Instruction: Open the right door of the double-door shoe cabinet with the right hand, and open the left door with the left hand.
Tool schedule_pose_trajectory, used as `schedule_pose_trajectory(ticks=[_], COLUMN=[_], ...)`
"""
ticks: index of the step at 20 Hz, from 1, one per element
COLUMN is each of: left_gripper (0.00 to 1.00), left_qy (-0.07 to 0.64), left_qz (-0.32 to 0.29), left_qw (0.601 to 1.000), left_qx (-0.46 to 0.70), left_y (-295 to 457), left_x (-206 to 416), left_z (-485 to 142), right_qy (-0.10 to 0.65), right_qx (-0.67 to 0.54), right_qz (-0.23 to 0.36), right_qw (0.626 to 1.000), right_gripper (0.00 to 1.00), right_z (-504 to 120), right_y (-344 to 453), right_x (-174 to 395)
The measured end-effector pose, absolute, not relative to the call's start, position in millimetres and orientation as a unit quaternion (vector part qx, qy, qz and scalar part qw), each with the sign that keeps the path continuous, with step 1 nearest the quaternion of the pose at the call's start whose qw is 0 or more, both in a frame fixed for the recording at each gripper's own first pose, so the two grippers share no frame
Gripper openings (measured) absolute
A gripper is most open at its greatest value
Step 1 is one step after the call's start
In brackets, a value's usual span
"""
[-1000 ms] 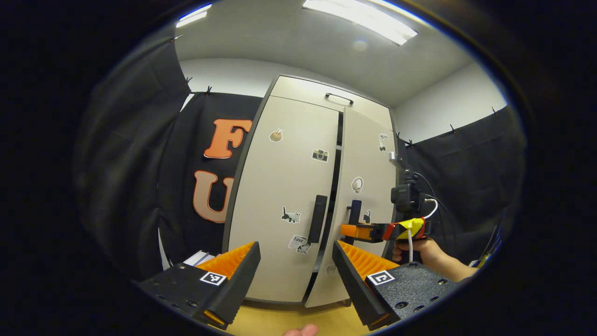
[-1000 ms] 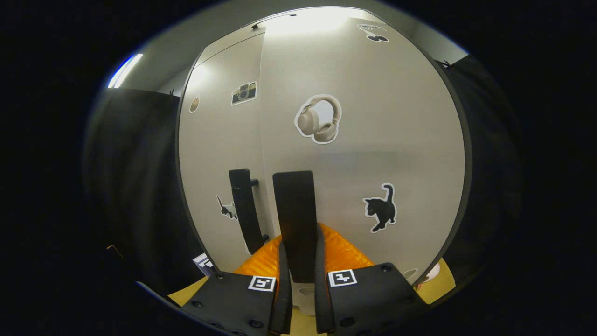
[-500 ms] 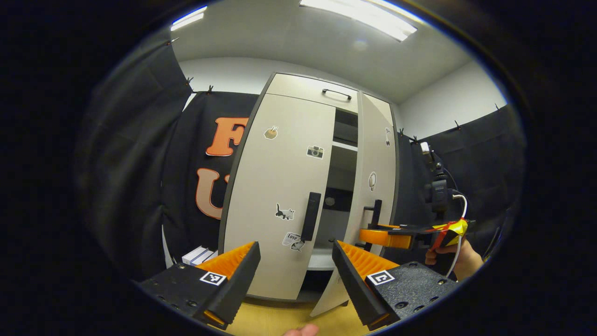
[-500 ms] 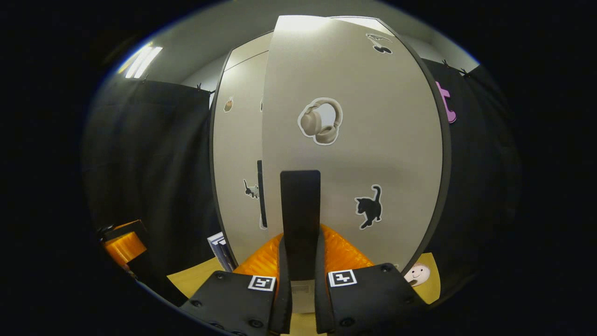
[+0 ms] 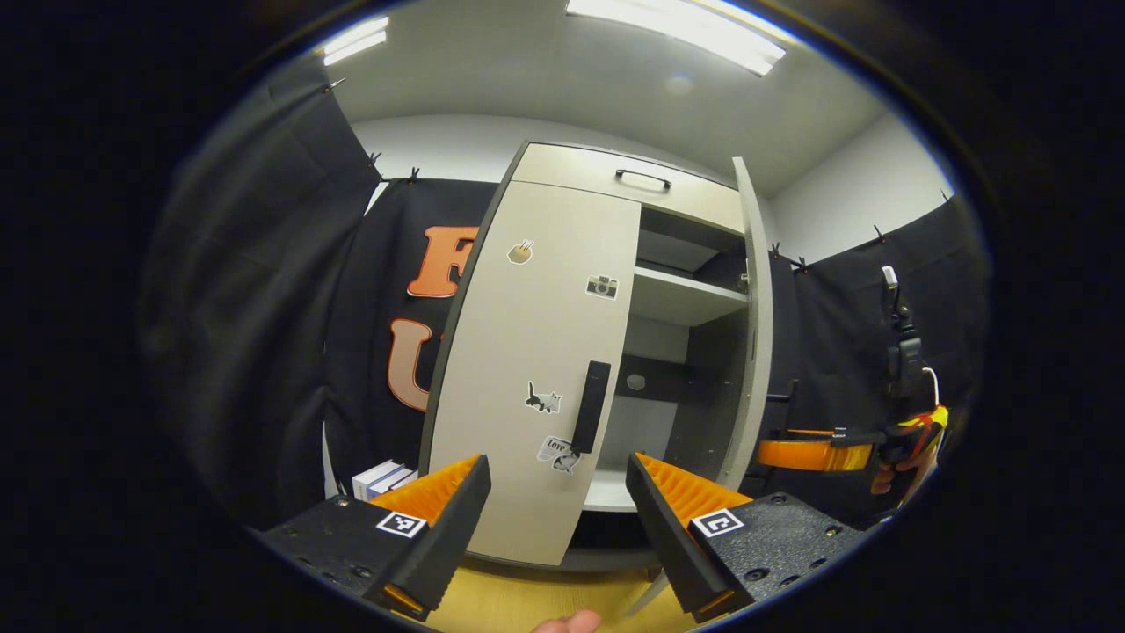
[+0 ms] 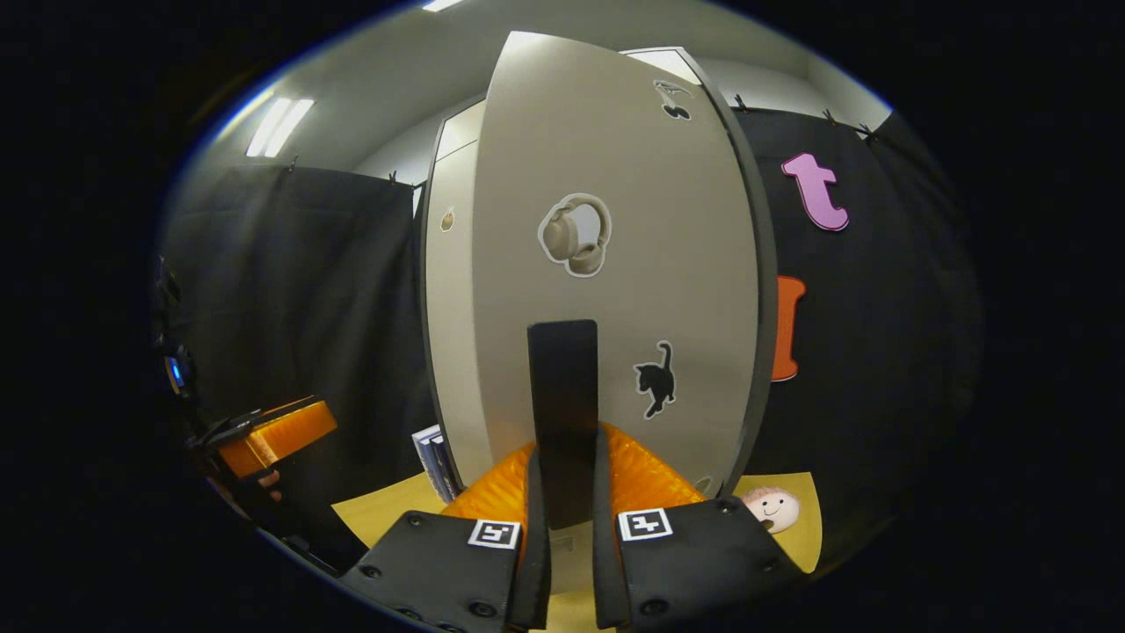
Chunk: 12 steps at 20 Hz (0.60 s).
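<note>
Right gripper [image 6: 563, 492]: clamped on right door's handle [image 6: 563, 413], holding it swung wide.
Left gripper [image 5: 557, 501]: fingers apart, lined up below left door's handle [image 5: 591, 407].

A staged recording booth set inside an office-like room, not a lived-in home. Black cloth [image 5: 264, 290] is clipped up as walls on both sides, with plain white wall [image 5: 439, 145] showing above it and long ceiling light panels [image 5: 677, 35] overhead. A tall pale shoe cabinet [image 5: 536, 352] dotted with stickers stands alone on a yellow floor [image 5: 518, 602]. A few books [image 5: 382, 479] lie stacked beside its base.
</note>
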<state>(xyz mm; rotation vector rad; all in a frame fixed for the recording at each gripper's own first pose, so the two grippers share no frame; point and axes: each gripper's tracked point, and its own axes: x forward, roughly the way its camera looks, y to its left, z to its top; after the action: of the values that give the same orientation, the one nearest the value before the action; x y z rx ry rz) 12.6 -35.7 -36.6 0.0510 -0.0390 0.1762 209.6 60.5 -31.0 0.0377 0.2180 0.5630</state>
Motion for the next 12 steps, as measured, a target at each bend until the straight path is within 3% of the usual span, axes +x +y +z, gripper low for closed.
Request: schedule_pose_trajectory(ticks=[12], left_gripper=[0.94], left_qy=[-0.034], left_qz=[0.083], left_qw=[0.995], left_qx=[0.035], left_y=[-73.4], left_x=[14.8], left_z=[-35.3], right_qy=[0.094], right_qx=[0.014], right_qz=[0.265], right_qw=[0.959], right_gripper=[0.27], right_z=[-29.9], right_y=[41.1], right_x=[213.8])
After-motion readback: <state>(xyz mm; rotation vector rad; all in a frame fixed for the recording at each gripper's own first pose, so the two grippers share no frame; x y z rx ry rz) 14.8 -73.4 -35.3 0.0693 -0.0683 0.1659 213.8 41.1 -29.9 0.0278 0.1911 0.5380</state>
